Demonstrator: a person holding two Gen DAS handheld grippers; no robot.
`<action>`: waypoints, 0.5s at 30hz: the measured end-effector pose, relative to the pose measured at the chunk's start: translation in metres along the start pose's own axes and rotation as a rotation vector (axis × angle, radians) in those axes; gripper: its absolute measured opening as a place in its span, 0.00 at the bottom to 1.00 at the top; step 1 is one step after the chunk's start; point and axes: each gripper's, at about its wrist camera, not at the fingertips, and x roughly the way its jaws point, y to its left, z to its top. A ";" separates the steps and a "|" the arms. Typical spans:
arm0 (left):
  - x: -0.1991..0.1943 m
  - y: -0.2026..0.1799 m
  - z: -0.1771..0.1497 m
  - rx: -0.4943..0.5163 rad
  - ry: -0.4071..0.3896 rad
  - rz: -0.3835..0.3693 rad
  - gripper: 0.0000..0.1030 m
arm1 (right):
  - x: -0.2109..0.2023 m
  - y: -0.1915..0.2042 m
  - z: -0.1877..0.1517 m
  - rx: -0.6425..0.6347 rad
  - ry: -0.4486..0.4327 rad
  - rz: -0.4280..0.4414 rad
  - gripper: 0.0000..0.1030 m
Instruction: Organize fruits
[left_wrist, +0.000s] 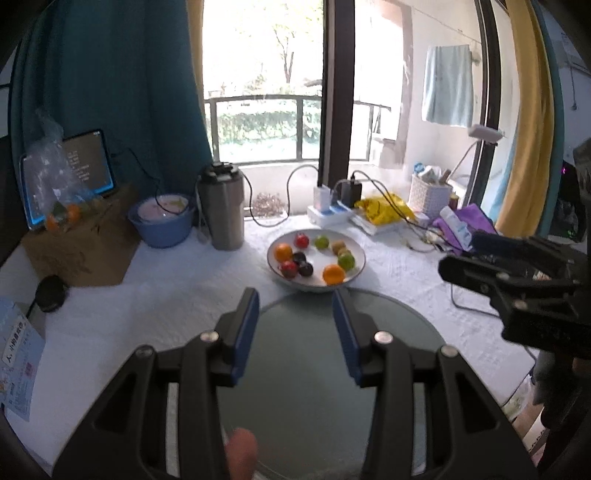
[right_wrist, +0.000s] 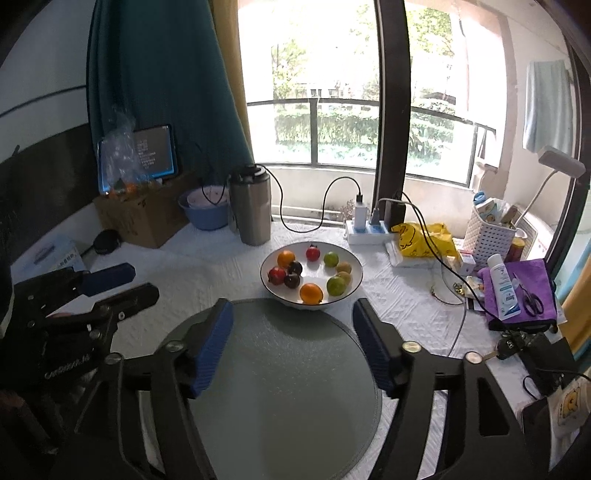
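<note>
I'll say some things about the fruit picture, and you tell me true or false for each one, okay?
1. All the fruit sits in the white bowl. False: more fruit is in a bag on the box.
2. The bowl holds two oranges. True.
3. The right gripper is holding an apple. False: it is open and empty.
4. The left gripper holds nothing. True.
5. The bottle stands behind the bowl. True.
</note>
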 end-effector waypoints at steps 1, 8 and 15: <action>-0.003 0.000 0.002 0.002 -0.006 -0.003 0.42 | -0.004 0.000 0.001 0.002 -0.004 0.000 0.75; -0.029 -0.008 0.019 0.022 -0.066 0.005 0.46 | -0.026 0.001 0.009 -0.001 -0.031 -0.018 0.80; -0.060 -0.009 0.032 -0.013 -0.162 0.007 0.91 | -0.055 0.006 0.017 -0.012 -0.099 -0.042 0.81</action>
